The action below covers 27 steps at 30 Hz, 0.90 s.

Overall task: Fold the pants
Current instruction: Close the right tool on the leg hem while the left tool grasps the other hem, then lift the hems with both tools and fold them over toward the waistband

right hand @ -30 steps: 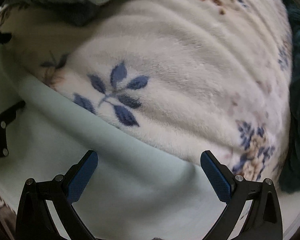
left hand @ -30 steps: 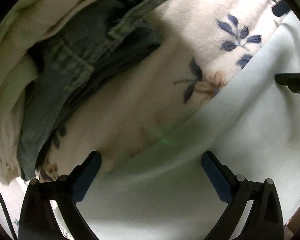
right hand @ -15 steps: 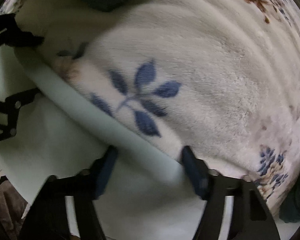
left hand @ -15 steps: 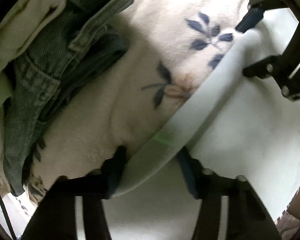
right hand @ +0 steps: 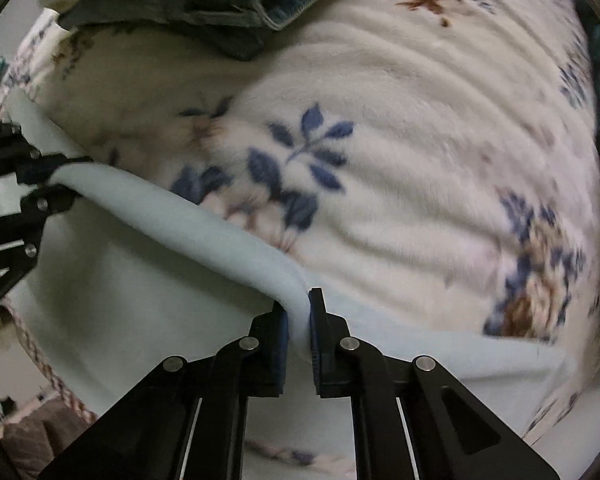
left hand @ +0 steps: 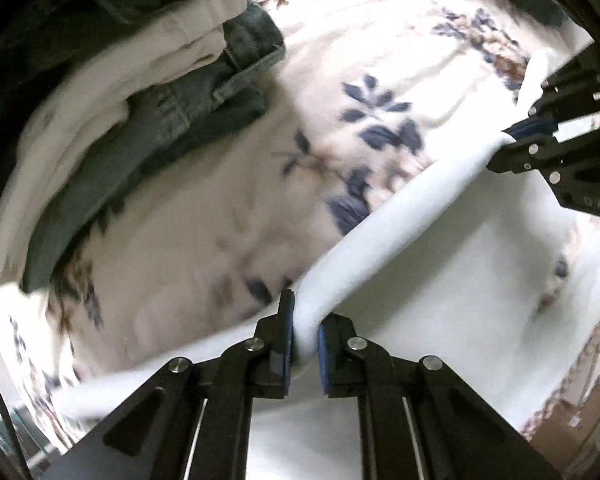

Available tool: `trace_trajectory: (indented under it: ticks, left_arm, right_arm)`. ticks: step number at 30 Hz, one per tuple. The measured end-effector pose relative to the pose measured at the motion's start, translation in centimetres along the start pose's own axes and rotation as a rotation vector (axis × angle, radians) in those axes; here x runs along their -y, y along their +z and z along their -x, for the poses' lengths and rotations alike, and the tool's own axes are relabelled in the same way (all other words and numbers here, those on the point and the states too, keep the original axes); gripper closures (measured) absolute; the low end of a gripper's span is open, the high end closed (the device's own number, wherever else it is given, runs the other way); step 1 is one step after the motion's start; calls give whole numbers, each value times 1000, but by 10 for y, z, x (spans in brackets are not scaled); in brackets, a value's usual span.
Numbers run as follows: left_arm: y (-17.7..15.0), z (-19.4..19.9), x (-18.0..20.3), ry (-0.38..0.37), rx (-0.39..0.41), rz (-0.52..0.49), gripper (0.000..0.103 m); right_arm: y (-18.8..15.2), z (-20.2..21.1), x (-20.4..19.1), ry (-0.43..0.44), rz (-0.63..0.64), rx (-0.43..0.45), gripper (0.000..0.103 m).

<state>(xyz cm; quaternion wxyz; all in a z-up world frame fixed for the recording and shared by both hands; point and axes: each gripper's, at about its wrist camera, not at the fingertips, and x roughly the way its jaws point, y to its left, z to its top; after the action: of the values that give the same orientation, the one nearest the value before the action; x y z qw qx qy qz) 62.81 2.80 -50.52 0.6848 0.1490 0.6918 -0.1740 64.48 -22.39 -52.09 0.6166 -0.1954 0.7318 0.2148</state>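
My left gripper (left hand: 304, 340) and right gripper (right hand: 298, 330) each pinch the folded edge of the pale pants (right hand: 148, 280), lifted above a floral blanket (right hand: 420, 140) beside piled jeans (left hand: 172, 120)

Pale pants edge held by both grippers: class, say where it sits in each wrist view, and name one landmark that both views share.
Left wrist view: the pale pants edge runs from bottom centre up to the right.
Right wrist view: the edge runs from bottom centre up to the left.
Shared landmark: the folded jeans on the floral blanket.
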Motion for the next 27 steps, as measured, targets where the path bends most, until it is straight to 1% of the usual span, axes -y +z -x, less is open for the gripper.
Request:
trace_trajectory:
  ticks: [3,4,6,7,8,9,10,14,15,18,19,22,25,27]
  left_arm:
    - [-29,26,3,-24,11,54,95]
    - [-40,33,5,-41,15,70,95]
    - [-81,42,19,-75,19,116,95]
    - [-81,28,62,-86,17,140,95]
    - [-88,26,84,-105,10,172,95]
    - [-97,25,106,-118,0,189,95]
    - [-100,20,121,-121,-7,202,95]
    - [-150,17,149,-169,-67,285,95]
    - [-165,17,150,-185,-86,304,95]
    - [-191,-6,163,-209,-144,349,95]
    - [-196,-17,167,-218,-168,357,95]
    - [-202,-43,174,-203,-200,358,95]
    - [-195,-57,174,-192,-206,374,95]
    - [-188,-60,170,-196,-204,395,95]
  right_arm:
    - [-46,24,-11,14,-33,22,93]
    - [-65,31,-23,12,-36,27,94]
    - [-101,43,-38,9,-57,35,94]
    - [-124,49,-47,10,-74,36,94]
    - [-133,40,-44,14,-91,36,94]
    - [-142,39,-51,16,-108,36,94]
    - [-151,37,-57,11,-120,34,94]
    - [-189,13,-91,25,-194,11,94]
    - [-191,5,-92,37,-214,2,94]
    - [-229,-26,-106,79,-291,-49,94]
    - [-233,-40,-107,87,-317,-64,94]
    - [-254,-66,-114,83,-381,-83,94]
    - [-246,-90,-110,76,-426,-84,94]
    - [-243,-98,-107,80,-452,-91,93]
